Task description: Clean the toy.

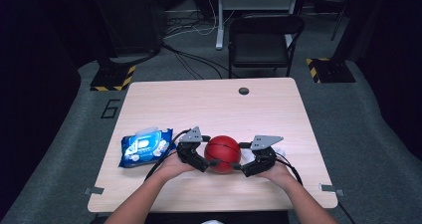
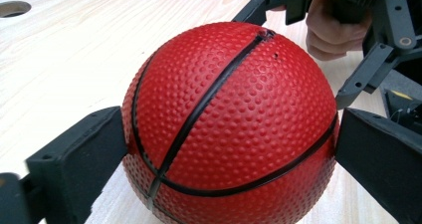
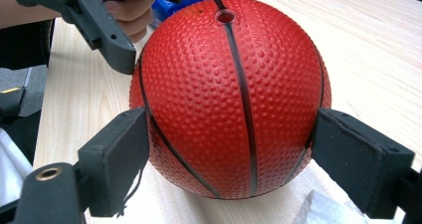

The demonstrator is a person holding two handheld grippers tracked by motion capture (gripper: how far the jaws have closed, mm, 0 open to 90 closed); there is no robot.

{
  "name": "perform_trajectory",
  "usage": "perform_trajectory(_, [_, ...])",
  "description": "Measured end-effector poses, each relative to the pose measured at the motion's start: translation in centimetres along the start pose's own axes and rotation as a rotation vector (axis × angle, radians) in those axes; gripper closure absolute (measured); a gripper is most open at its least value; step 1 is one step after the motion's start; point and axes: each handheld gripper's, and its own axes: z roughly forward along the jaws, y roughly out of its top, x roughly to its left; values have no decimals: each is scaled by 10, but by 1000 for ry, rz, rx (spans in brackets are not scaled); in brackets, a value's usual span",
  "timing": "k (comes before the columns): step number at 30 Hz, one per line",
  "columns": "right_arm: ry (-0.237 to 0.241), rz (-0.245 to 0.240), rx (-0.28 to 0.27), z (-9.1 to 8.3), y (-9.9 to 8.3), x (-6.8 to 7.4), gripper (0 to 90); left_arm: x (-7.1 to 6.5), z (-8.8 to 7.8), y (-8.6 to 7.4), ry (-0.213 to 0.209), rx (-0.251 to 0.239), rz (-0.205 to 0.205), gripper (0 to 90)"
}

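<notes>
A red mini basketball [image 1: 223,153] with black seams rests on the pale wooden table [image 1: 209,104], near its front edge. My left gripper [image 1: 210,151] comes at it from the left, one jaw on the far side and one on the near side, both pads pressed against the ball [image 2: 234,114]. My right gripper [image 1: 241,156] holds it the same way from the right, its pads touching both flanks of the ball [image 3: 234,94]. The ball's valve hole faces up in the right gripper view. Each hand shows beyond the ball in the other gripper's view.
A blue pack of wet wipes [image 1: 144,147] lies to the left of the left hand. A crumpled white sheet [image 3: 323,209] sits under the right gripper. A cable hole [image 1: 243,90] marks the table's far side; a black chair [image 1: 263,40] stands beyond.
</notes>
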Motion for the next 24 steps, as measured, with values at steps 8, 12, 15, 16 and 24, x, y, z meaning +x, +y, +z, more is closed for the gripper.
perform_trajectory(8, [-6, 12, -3, -9, 5, -5, 142, 3, 1, -1, -10, 3, -18, 0])
perform_trajectory(12, [-61, 32, 51, -25, 6, -15, 97, 3, 1, -1, -9, 6, -19, 0])
perform_trajectory(15, [-107, 27, 112, -32, -1, -19, 96, 2, 1, -1, -5, 8, -17, 0])
perform_trajectory(16, [-146, 30, 154, -38, -11, -23, 97, 2, 1, -1, -3, 6, -13, 0])
perform_trajectory(24, [-214, 96, 222, -38, -44, -42, 99, 2, 2, 0, -3, 2, -14, 0])
